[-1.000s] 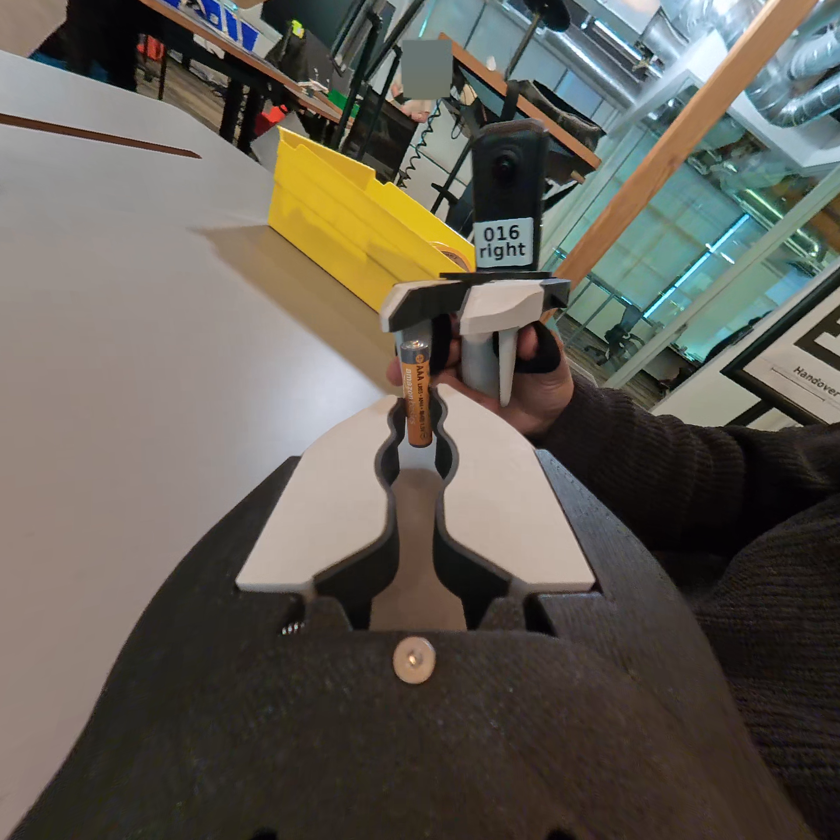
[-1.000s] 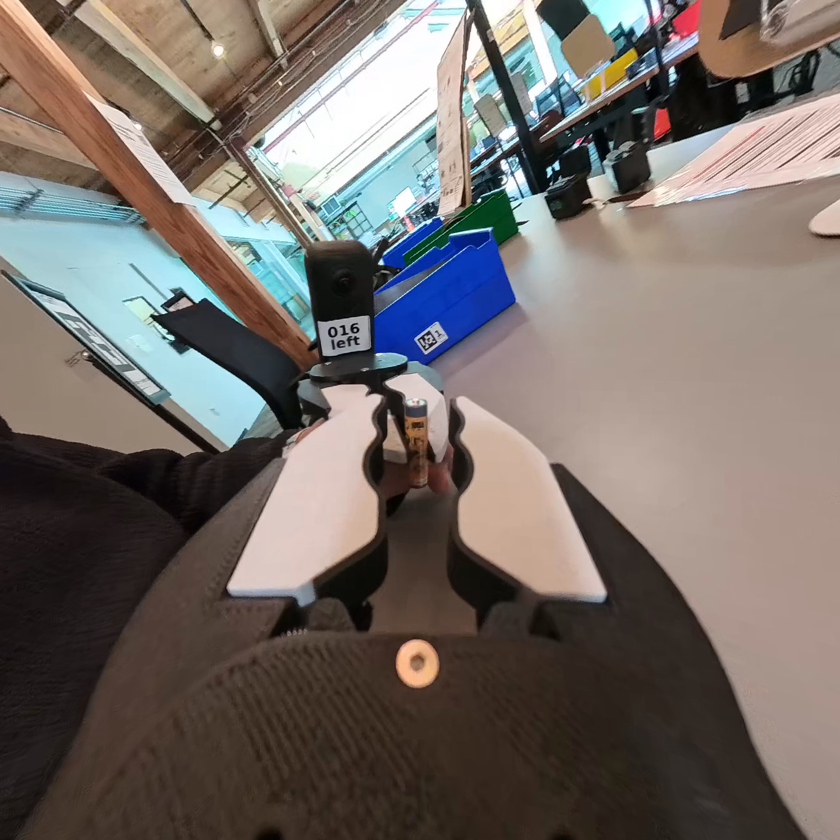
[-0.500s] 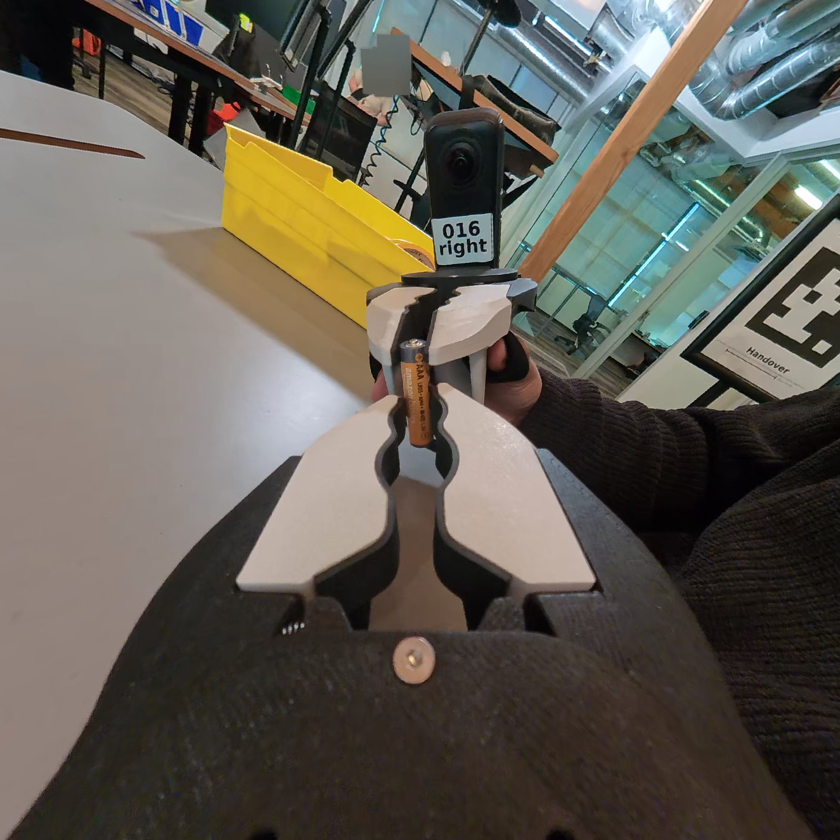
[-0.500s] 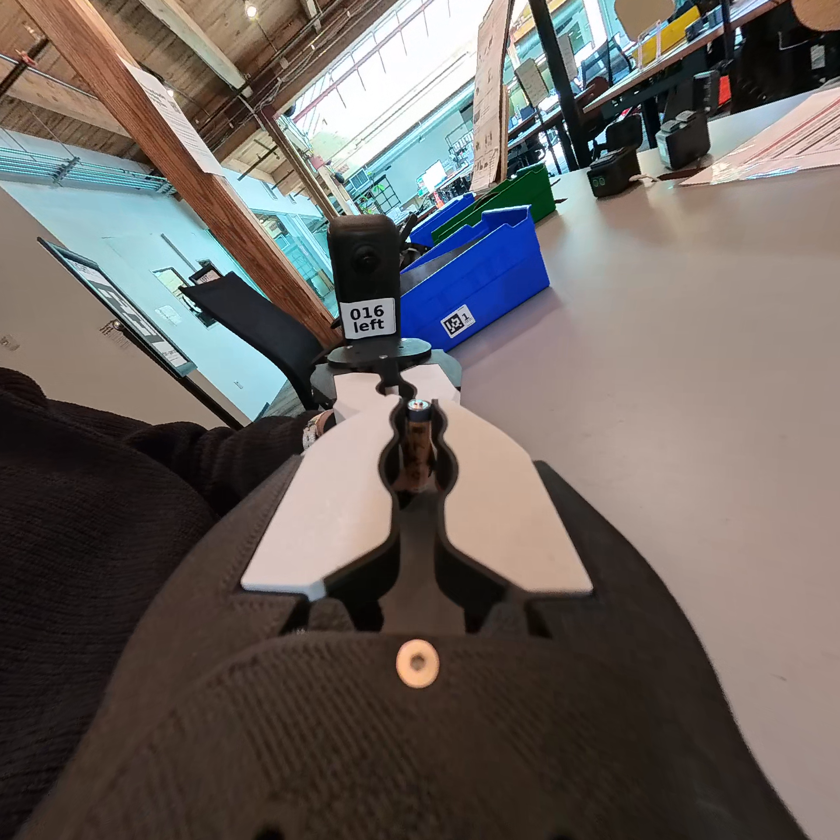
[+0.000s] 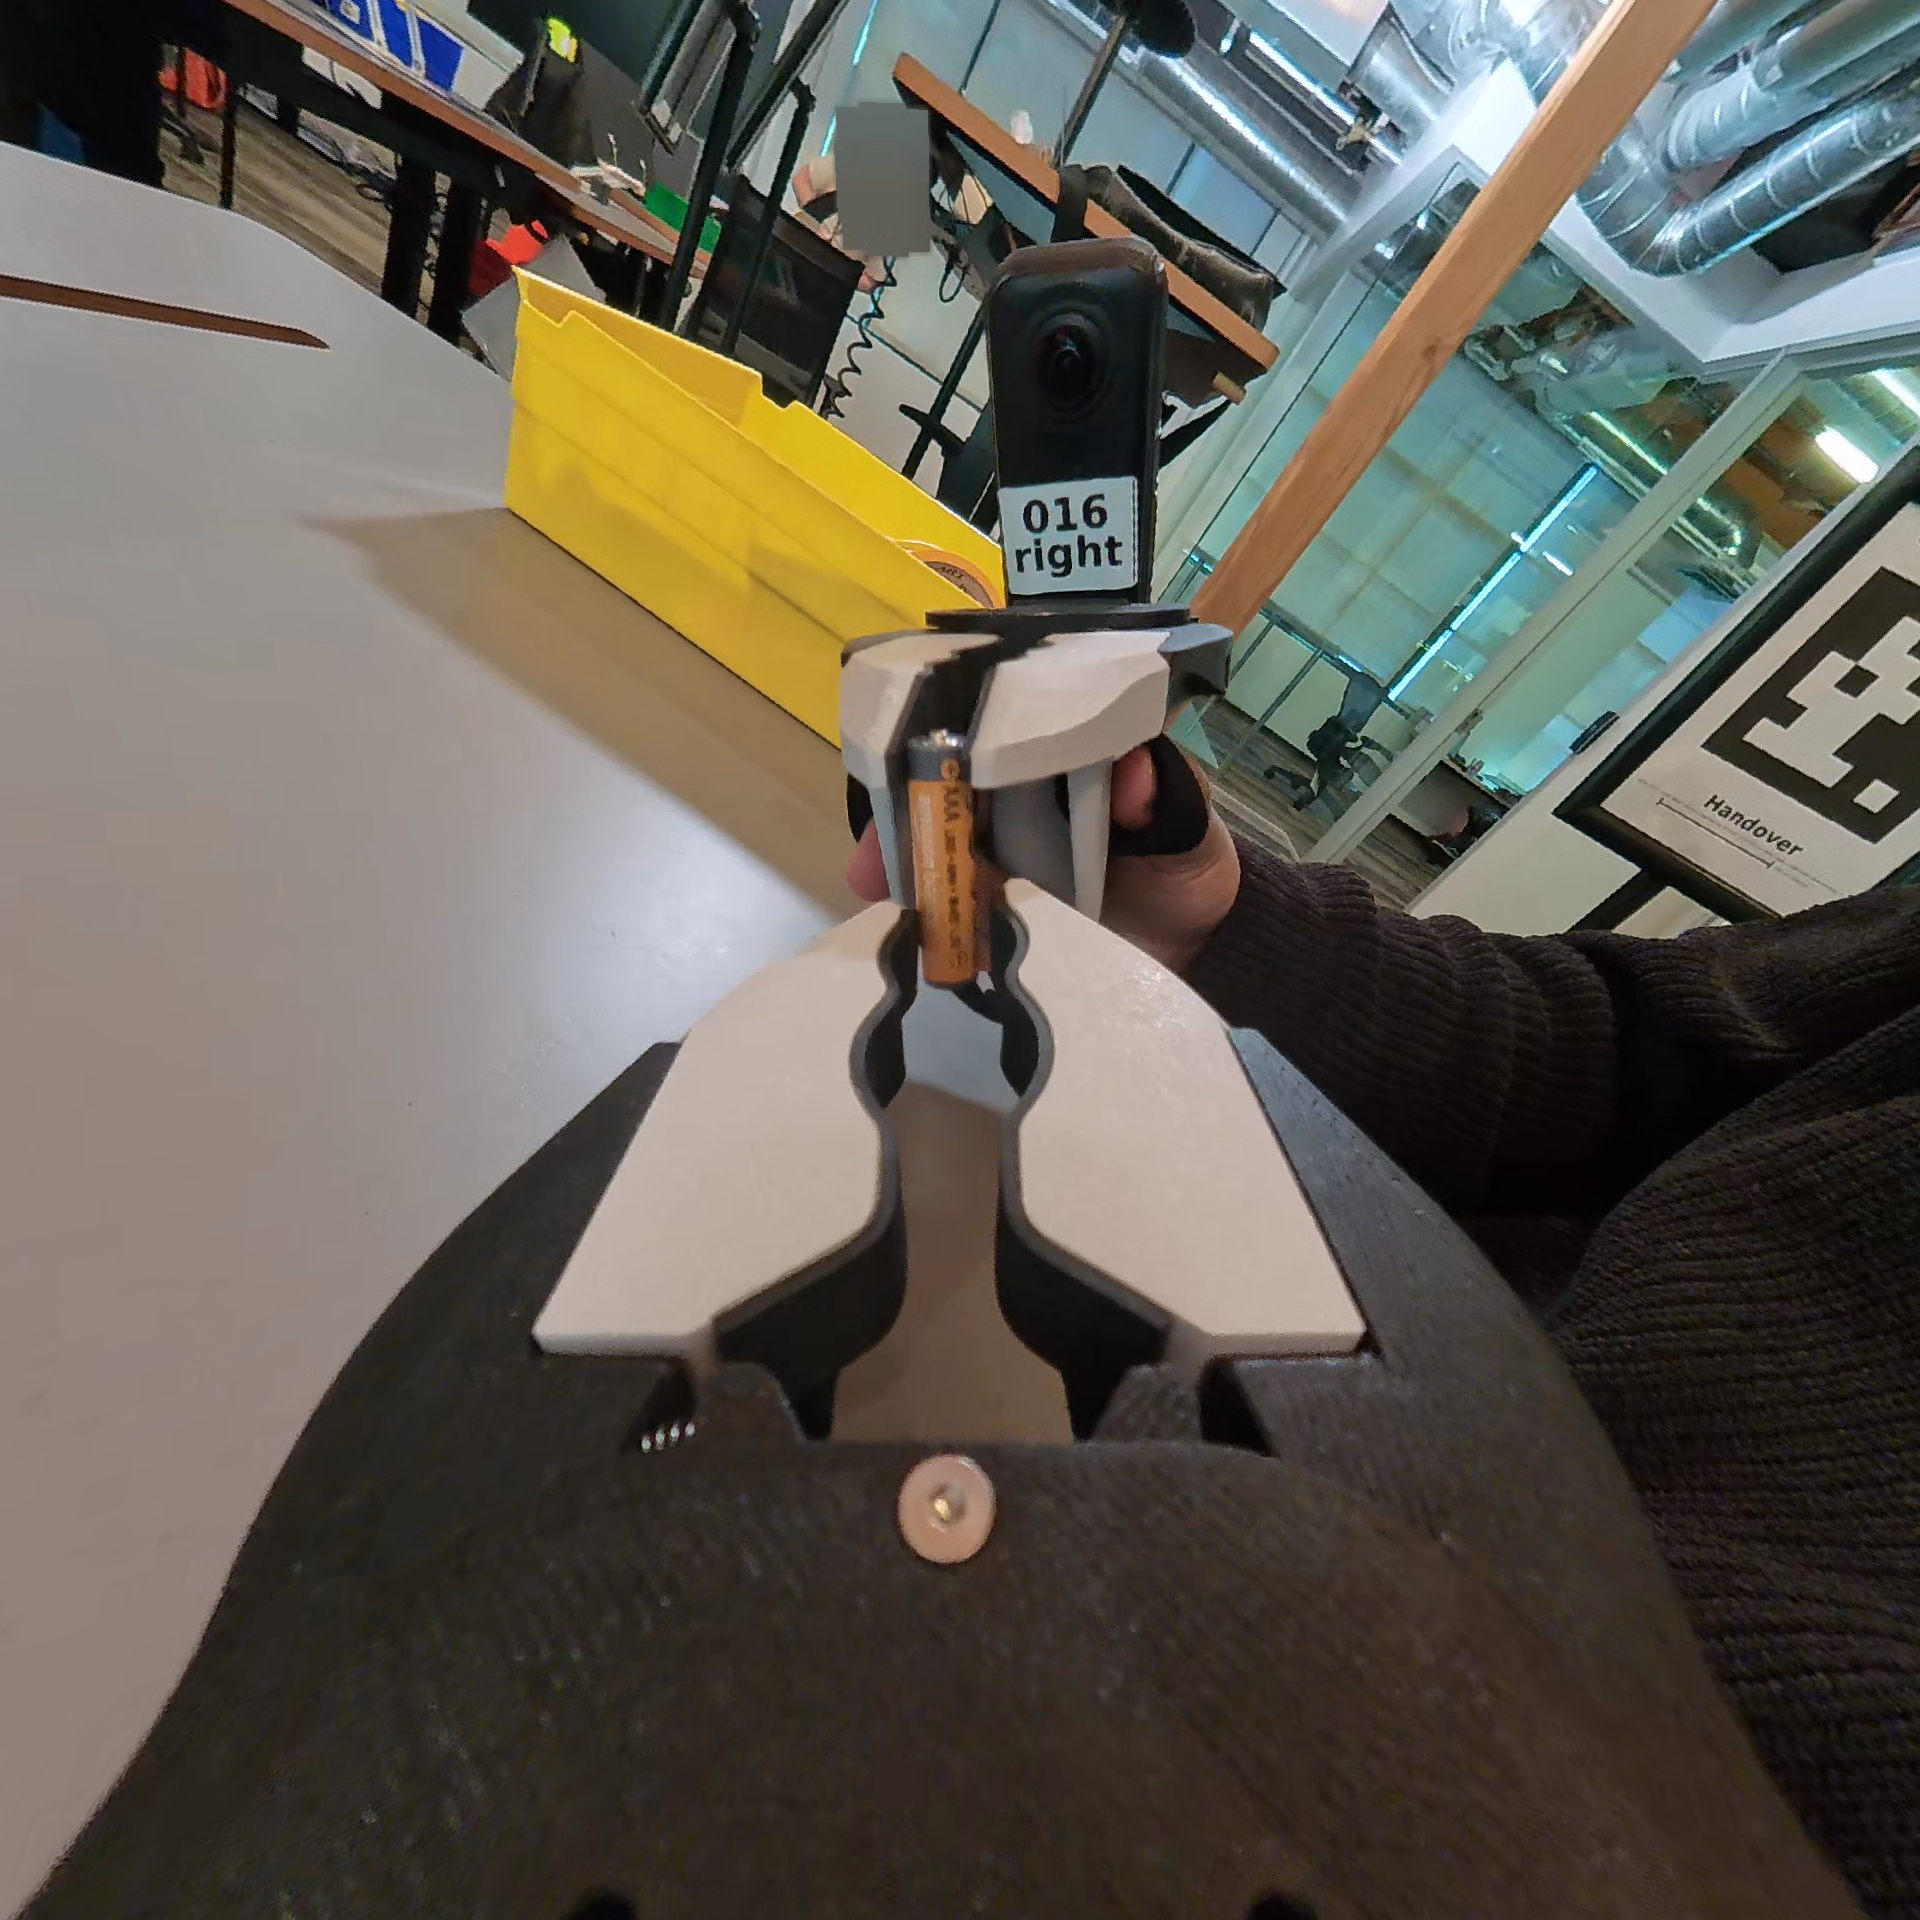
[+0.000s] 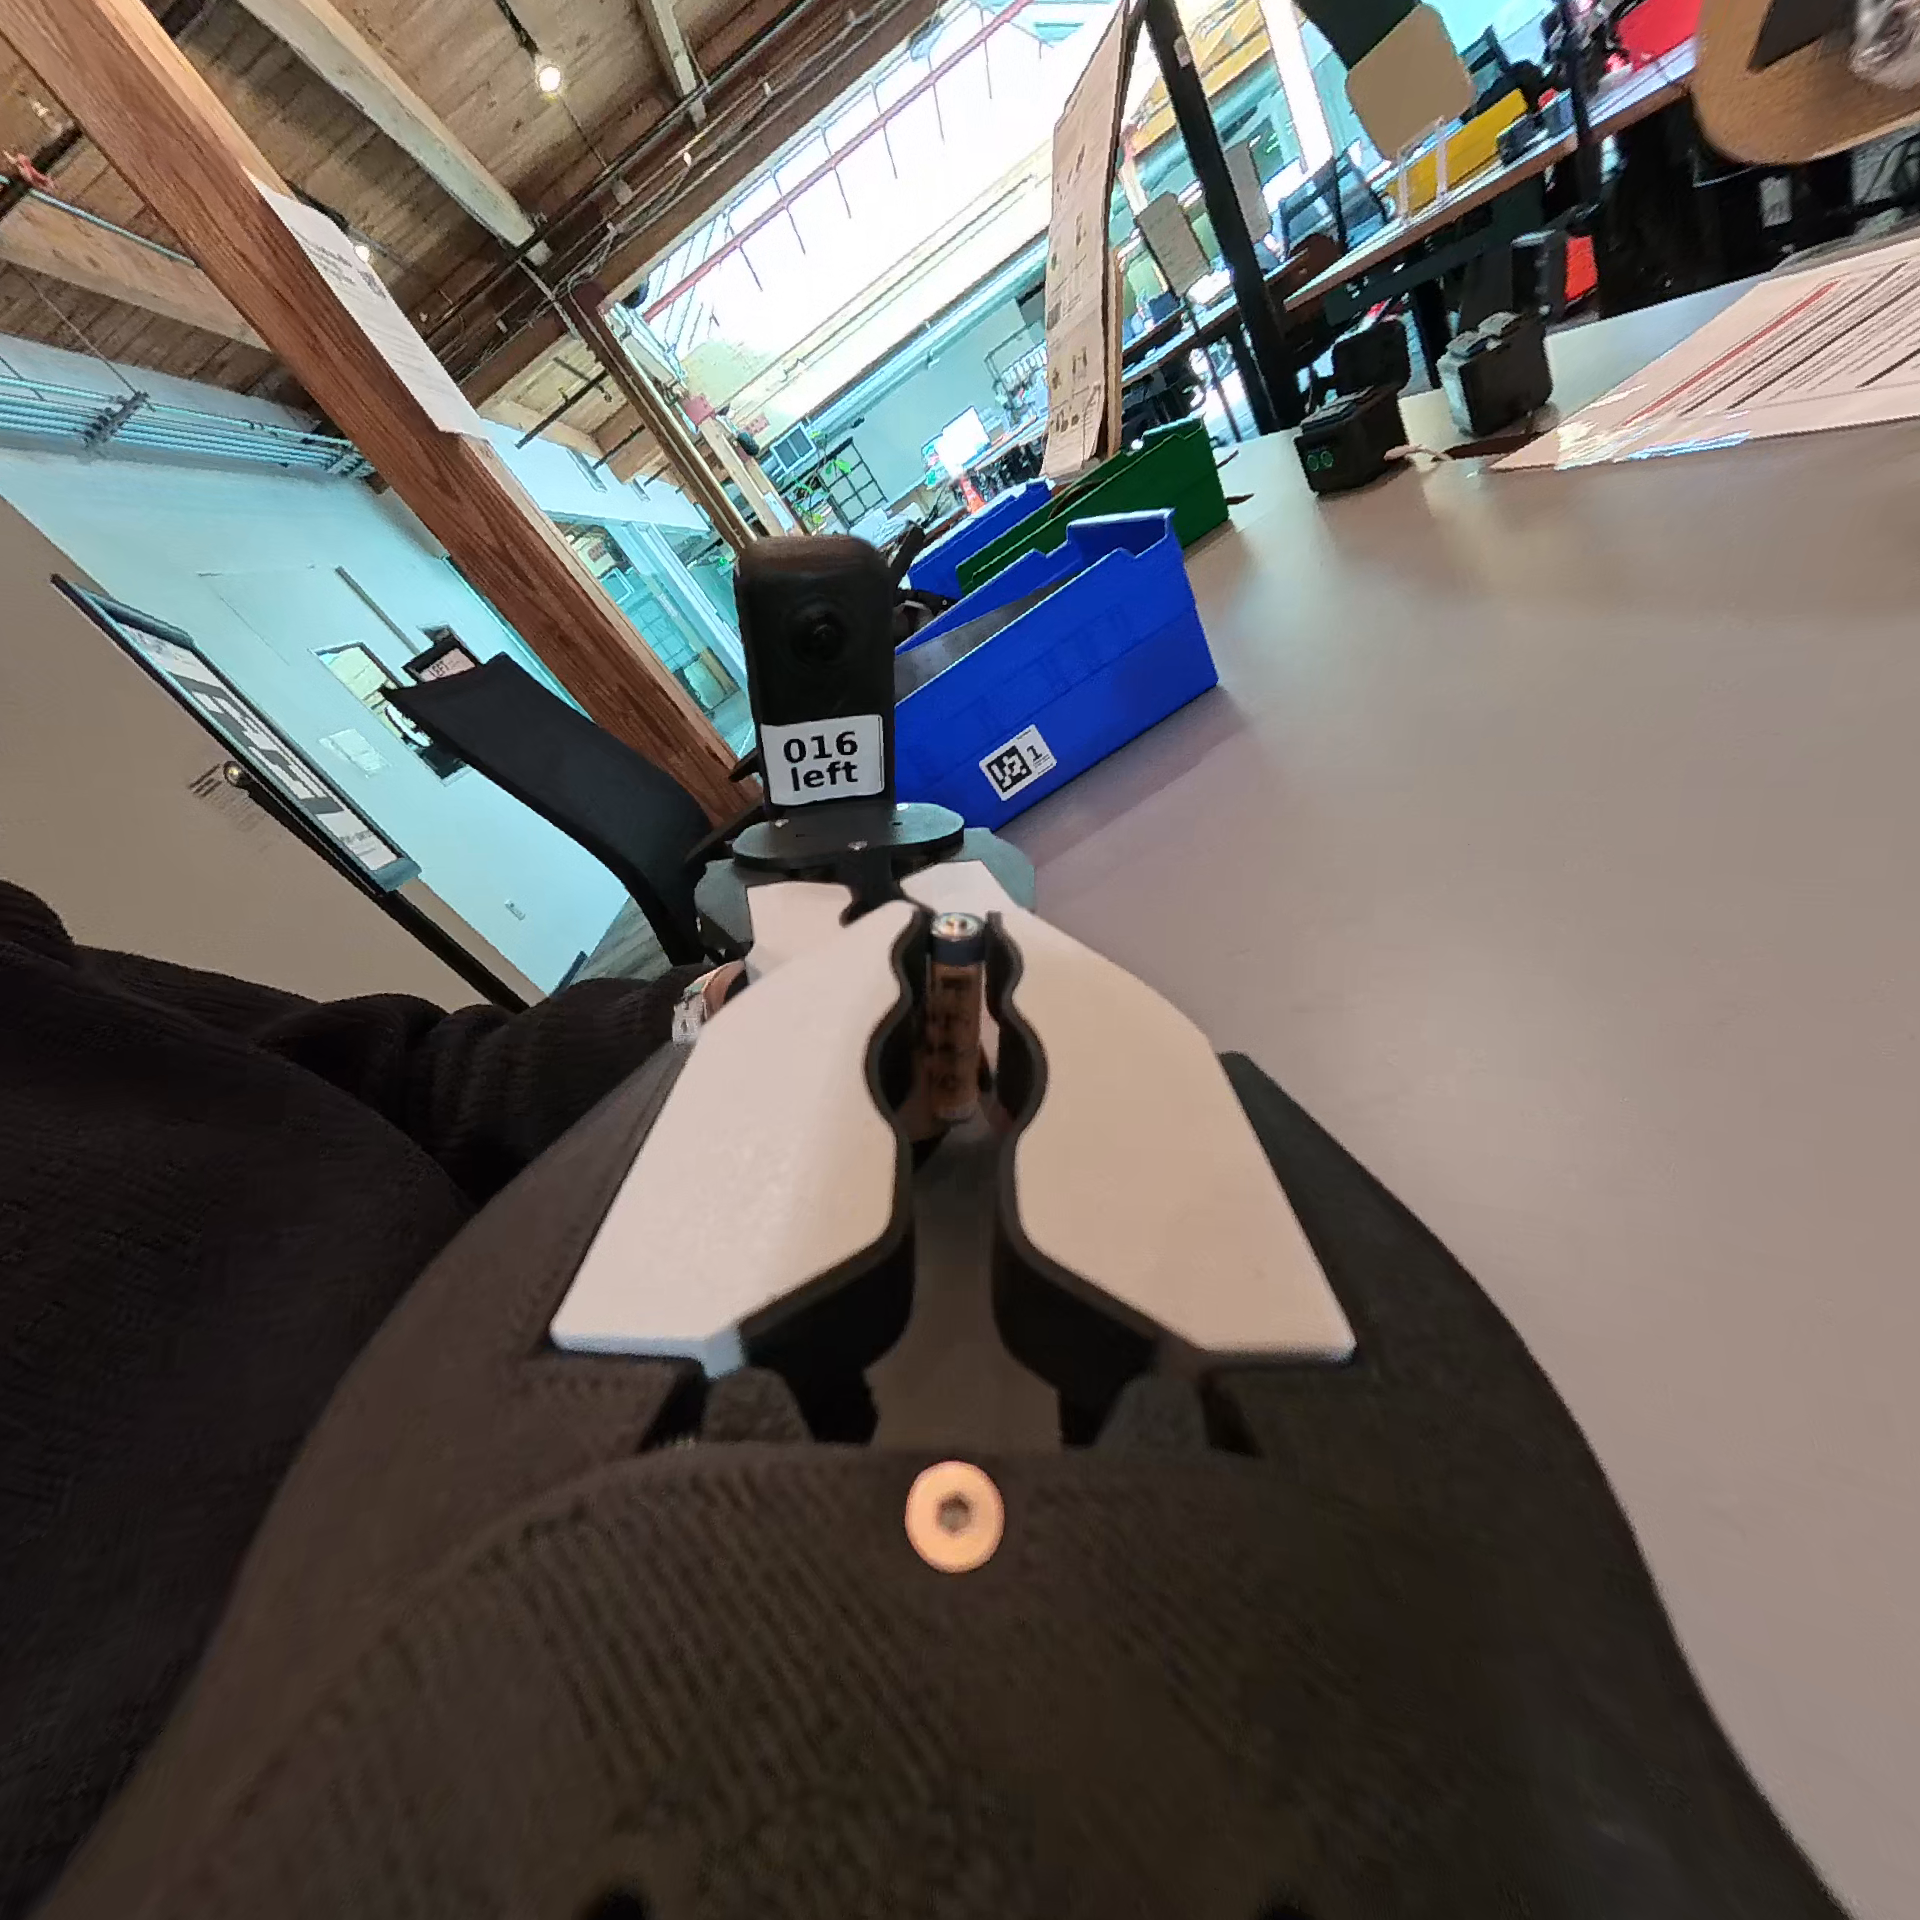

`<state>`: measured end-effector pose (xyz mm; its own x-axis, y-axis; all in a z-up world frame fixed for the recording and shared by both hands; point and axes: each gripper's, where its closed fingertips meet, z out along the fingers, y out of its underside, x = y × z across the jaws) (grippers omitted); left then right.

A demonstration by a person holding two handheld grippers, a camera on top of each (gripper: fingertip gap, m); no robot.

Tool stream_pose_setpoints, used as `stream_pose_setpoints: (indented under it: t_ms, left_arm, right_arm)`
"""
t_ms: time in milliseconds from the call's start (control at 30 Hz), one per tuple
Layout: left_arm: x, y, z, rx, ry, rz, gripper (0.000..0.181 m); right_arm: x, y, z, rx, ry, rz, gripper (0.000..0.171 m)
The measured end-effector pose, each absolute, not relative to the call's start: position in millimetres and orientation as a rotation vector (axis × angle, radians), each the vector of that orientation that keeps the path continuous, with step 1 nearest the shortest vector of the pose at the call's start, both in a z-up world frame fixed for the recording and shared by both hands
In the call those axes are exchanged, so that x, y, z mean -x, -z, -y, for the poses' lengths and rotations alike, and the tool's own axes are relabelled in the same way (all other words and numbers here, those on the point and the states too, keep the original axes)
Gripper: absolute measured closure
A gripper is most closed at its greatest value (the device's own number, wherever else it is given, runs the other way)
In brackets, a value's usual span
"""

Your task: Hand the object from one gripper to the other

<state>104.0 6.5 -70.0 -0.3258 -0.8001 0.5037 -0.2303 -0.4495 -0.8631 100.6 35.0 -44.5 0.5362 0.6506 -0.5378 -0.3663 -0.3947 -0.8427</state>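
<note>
Left wrist view. We find the left hand-held gripper [image 5: 951, 925] in the foreground, its two white fingers narrowly parted. A dark gap shows between the right finger and the battery [image 5: 943, 862], so we record it as slightly open and not clamping. The battery stands upright, orange and black, with its lower end between these fingertips. Its upper part is pinched between the fingers of the right hand-held gripper [image 5: 966, 831], which faces us from just beyond. A hand [image 5: 1164, 873] in a dark knitted sleeve [image 5: 1558, 1039] holds that gripper, and a black camera [image 5: 1075, 416] with a white label stands on top of it. The battery is held in the air above the grey table [image 5: 312, 831]. A yellow bin [image 5: 707, 499] sits on the table behind, well apart from the grippers. A framed sign [image 5: 1818, 748] stands at the right edge.

Right wrist view. We find the right hand-held gripper [image 6: 956, 935] closed on the battery [image 6: 951, 1029], which sits upright in the notch near the fingertips with its top cap showing at the tips. The left hand-held gripper [image 6: 878, 899] stands directly opposite, tip to tip, and carries its own labelled camera [image 6: 816, 644]. From here we cannot tell whether its fingers touch the battery. A blue bin [image 6: 1060, 686] rests on the table [image 6: 1558, 831] behind it, with a green bin [image 6: 1143, 488] farther back. A black chair [image 6: 561, 758] and a wooden post [image 6: 364, 343] stand to the left.
</note>
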Motion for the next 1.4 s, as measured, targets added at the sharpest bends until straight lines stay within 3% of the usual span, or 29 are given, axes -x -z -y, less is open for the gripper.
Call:
stream_pose_setpoints:
  t_ms: [467,600,1000,1067,1333,1400]
  left_arm:
    - [-112.0,74.9,7.0,1.454,1.757,-1.366,0.16]
    - [-112.4,72.8,2.4,1.434,1.712,-1.339,0.17]
    - [-101.6,44.2,-27.0,1.374,1.807,-1.078,0.172]
    - [-98.0,38.4,-33.2,1.361,1.846,-1.012,0.181]
    - [-95.9,32.5,-34.4,1.339,1.893,-0.958,0.181]
    - [-96.0,30.4,-32.3,1.325,1.913,-0.952,0.173]
  right_arm:
    - [-109.7,34.5,-34.1,1.568,-1.169,0.189,0.161]
    - [-108.6,32.4,-32.8,1.555,-1.176,0.198,0.161]
    - [-112.8,28.2,-31.8,1.529,-1.189,0.186,0.161]
    - [-107.6,32.5,-32.2,1.559,-1.167,0.21,0.161]
    - [-95.2,40.0,-32.0,1.611,-1.127,0.27,0.16]
    - [-95.9,40.5,-32.6,1.613,-1.126,0.263,0.161]
